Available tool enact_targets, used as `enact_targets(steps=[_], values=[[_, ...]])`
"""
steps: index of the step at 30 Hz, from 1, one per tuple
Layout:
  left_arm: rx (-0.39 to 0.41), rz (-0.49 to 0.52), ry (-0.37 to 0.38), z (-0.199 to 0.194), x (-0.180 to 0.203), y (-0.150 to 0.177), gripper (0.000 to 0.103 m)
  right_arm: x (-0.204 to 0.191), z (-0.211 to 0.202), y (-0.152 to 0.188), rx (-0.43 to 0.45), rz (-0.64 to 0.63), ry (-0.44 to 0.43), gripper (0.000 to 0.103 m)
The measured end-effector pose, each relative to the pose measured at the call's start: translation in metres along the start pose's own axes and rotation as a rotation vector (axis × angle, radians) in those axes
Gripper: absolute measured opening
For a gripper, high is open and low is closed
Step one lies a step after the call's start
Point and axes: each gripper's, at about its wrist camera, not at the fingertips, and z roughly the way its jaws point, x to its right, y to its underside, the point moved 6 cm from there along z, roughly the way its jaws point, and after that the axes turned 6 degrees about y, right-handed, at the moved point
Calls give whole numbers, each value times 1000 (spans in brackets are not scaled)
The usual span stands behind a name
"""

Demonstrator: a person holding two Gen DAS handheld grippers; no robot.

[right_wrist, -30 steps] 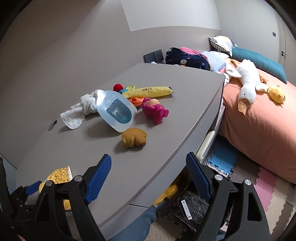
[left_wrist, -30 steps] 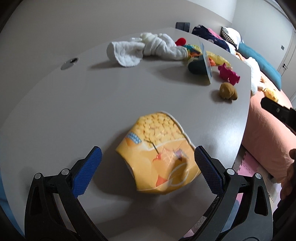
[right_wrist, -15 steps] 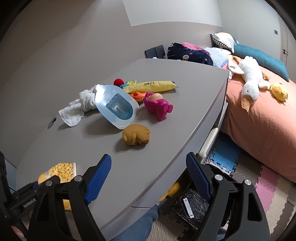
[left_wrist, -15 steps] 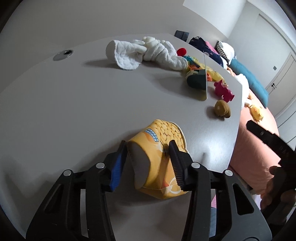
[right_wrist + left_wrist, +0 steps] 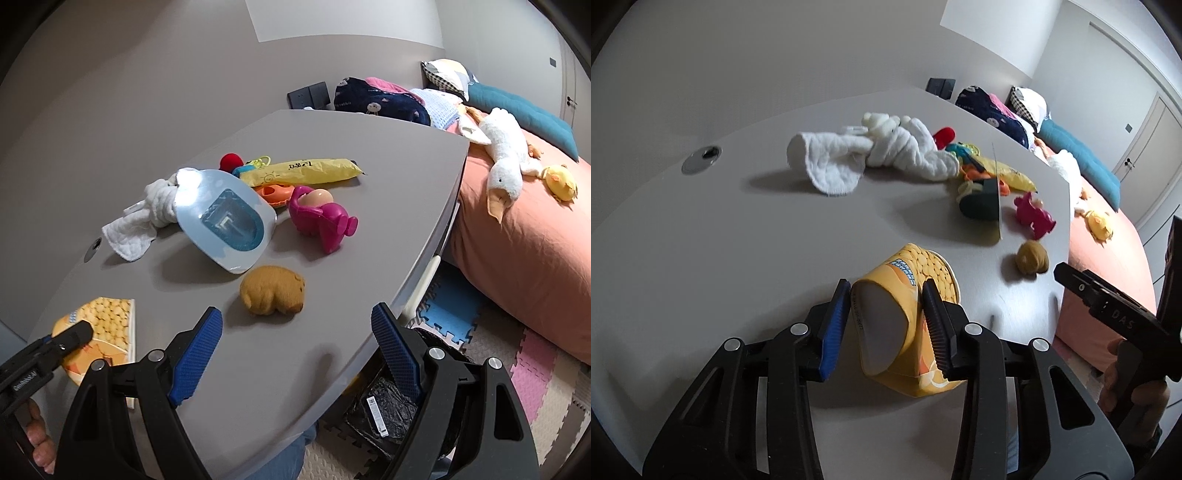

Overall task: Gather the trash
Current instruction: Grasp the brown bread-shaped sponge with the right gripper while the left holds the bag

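A yellow snack bag [image 5: 923, 262] printed with round crackers lies crumpled on the grey table [image 5: 738, 229] near its front edge. My left gripper [image 5: 886, 291] is closing on it, and both blue pads press its sides. The same bag [image 5: 107, 317] shows at the lower left of the right wrist view, with a left fingertip [image 5: 74, 334] over it. My right gripper [image 5: 297, 314] stands open and holds nothing, hanging over the table's front edge just short of a brown toy animal [image 5: 273, 290]. A black-lined bin [image 5: 388, 402] sits on the floor below that edge.
Further back lie a blue-and-white blister pack [image 5: 225, 218], a long yellow packet [image 5: 306, 170], a pink toy elephant [image 5: 321, 218], a knotted white cloth [image 5: 147, 214] and small coloured toys. A bed with an orange cover [image 5: 524, 258] and plush birds stands to the right.
My left gripper went from wide open around the snack bag to squeezing it, and the bag now stands on edge between the pads. The right gripper drifted nearer the brown toy, still open.
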Motion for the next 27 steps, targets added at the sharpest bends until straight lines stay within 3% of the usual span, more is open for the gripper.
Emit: enact_targets(steps=[9, 17, 20, 27], values=[[8, 0, 8, 10, -5, -23, 40, -11, 29, -4, -40, -39, 38, 83], [2, -3, 11, 19, -8, -32, 40, -20, 45, -6, -69, -86, 55, 65], [-1, -14, 19, 21, -8, -34, 40, -22, 45, -6, -71, -101, 45, 47], [10, -14, 33, 17, -4, -37, 40, -19, 38, -7, -73, -86, 15, 47]])
